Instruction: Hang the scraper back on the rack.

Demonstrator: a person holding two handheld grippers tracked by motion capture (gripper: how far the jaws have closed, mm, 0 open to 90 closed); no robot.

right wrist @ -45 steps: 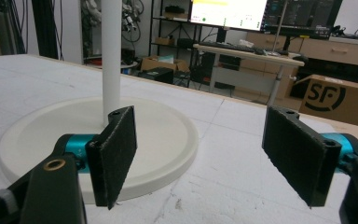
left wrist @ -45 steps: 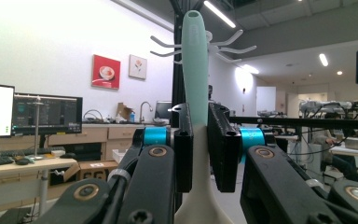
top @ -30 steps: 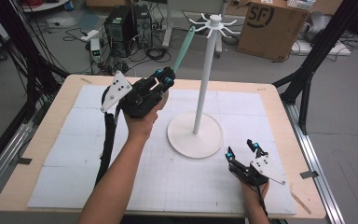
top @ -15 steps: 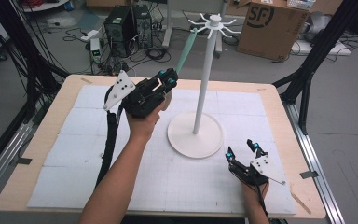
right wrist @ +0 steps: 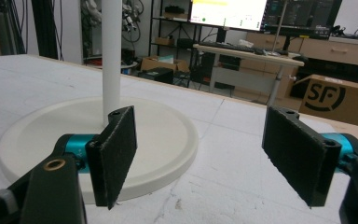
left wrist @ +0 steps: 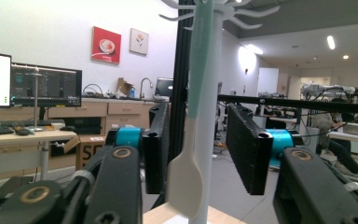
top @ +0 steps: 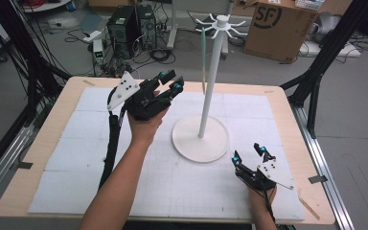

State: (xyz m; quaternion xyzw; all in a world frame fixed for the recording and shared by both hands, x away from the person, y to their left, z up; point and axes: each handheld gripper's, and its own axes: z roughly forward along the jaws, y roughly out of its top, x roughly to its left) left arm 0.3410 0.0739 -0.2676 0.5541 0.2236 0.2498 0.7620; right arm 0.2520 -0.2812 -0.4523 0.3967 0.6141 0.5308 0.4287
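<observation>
hanging from a stand [top: 206,96] hook, the spatula [left wrist: 191,140] sits between our left tool's [top: 171,82] just-spreading pads, untouched; pulling back crooked could snag it off. right tool [top: 250,155] rests spread.

spatula [top: 203,57] hangs on rack [top: 210,91] | rack mid-table [top: 278,103] | left gripper [top: 170,82] left of rack

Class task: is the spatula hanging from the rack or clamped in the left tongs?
Hanging. The spatula dangles upright from a rack hook, and the left tongs have just been opening, their pads clear of it.
</observation>
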